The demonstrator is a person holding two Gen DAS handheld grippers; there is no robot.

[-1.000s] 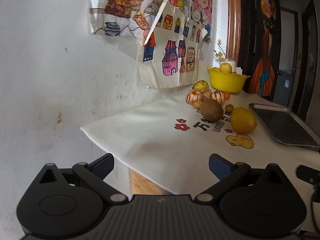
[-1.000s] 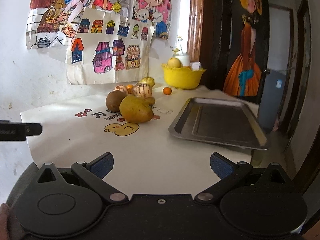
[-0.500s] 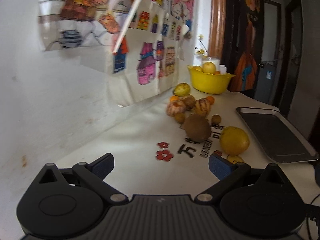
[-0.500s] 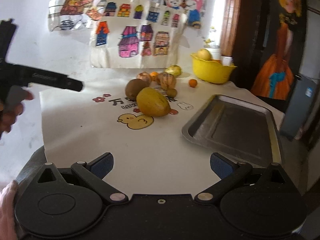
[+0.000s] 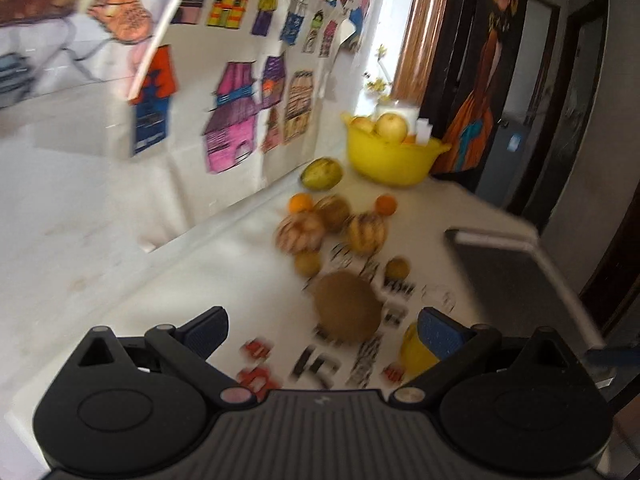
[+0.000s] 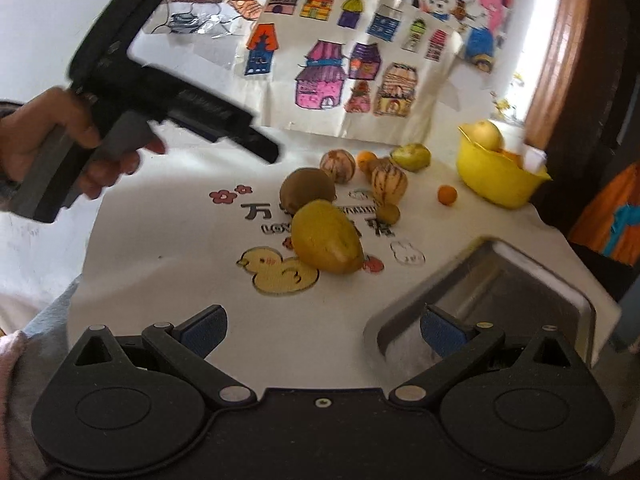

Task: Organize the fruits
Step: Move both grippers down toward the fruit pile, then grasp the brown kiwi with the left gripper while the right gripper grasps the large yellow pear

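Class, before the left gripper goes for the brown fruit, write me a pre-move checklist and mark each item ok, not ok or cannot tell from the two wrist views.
1. Left gripper open, fingers wide apart: ok.
2. Brown kiwi-like fruit lies ahead between the fingers' line: ok.
3. Kiwi free of neighbours: not ok; the large yellow fruit sits right against it.
4. Metal tray empty and ready: ok.
5. Right gripper open, holding nothing: ok.
6. Left view sharp enough to judge the gap: not ok, blurred.
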